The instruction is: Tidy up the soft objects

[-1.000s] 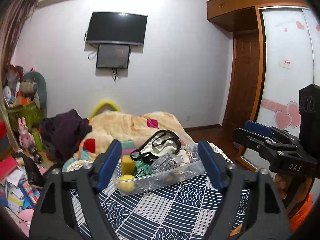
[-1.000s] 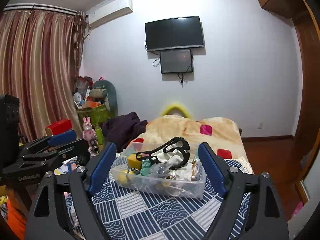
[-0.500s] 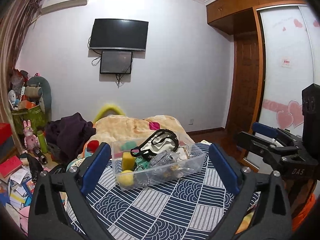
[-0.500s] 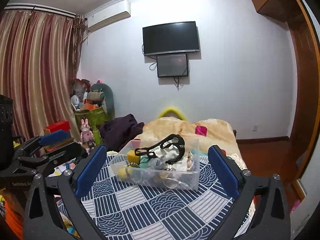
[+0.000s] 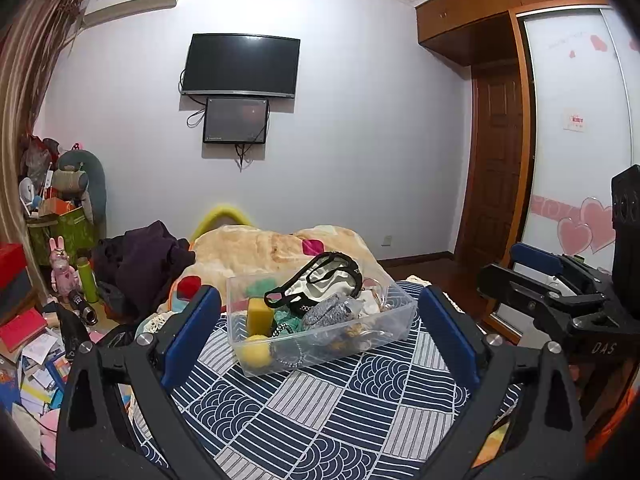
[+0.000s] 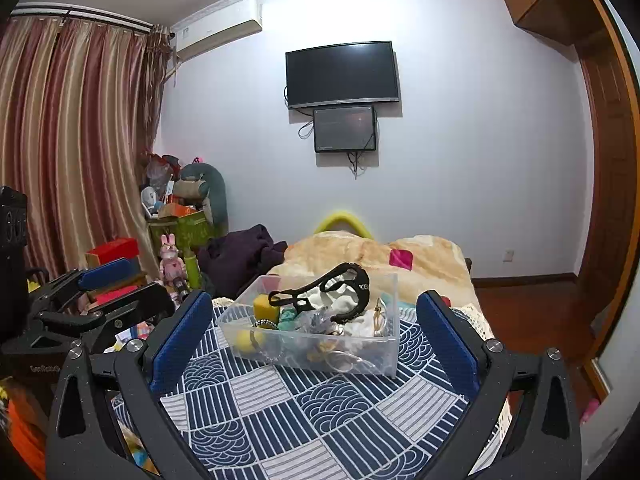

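Note:
A clear plastic bin (image 5: pixel 400 320) (image 6: pixel 390 356) stands on the blue patterned cloth (image 5: pixel 320 412) (image 6: pixel 320 412). It holds a black-and-white eye mask (image 5: pixel 324 282) (image 6: pixel 336 292), a yellow sponge block (image 5: pixel 259 315) (image 6: pixel 266 307), a yellow ball (image 5: pixel 256 353) (image 6: pixel 243 338), a grey knit piece (image 5: pixel 330 312), green cloth and small trinkets. My left gripper (image 5: pixel 320 332) is open and empty, short of the bin. My right gripper (image 6: pixel 314 330) is open and empty, also short of it. Each gripper shows at the edge of the other's view.
Behind the bin lies a beige blanket (image 5: pixel 260 248) and a dark purple garment (image 5: pixel 144 256). Toys, boxes and papers clutter the floor at the left (image 5: pixel 36 344). A wooden door (image 5: pixel 500 160) and a wardrobe stand at the right.
Both grippers have pulled back and risen, so the bin looks smaller and farther. Both jaws have spread wider.

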A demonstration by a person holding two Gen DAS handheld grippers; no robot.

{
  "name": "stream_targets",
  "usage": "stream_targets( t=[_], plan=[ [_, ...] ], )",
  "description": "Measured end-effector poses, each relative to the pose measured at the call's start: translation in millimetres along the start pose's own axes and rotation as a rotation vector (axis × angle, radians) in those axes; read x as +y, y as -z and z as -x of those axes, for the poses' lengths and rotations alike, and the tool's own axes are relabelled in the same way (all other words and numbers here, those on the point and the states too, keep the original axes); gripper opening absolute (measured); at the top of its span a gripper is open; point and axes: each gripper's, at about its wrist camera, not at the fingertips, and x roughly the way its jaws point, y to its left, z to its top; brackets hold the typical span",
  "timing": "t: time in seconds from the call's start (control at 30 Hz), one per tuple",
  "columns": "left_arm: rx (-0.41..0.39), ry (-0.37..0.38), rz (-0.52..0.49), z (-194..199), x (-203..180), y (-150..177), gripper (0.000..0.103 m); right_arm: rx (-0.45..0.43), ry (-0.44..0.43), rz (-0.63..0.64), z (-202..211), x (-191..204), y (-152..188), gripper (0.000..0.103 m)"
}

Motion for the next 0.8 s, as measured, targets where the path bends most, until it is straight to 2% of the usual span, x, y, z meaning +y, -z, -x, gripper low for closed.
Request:
stream_targets(
  t=[0.8],
  plan=[
    [0.0, 0.016, 0.002, 2.3, 1.9, 1.0, 0.101, -0.007, -0.001, 0.002, 1.1, -0.4, 2.0, 0.102]
  ],
)
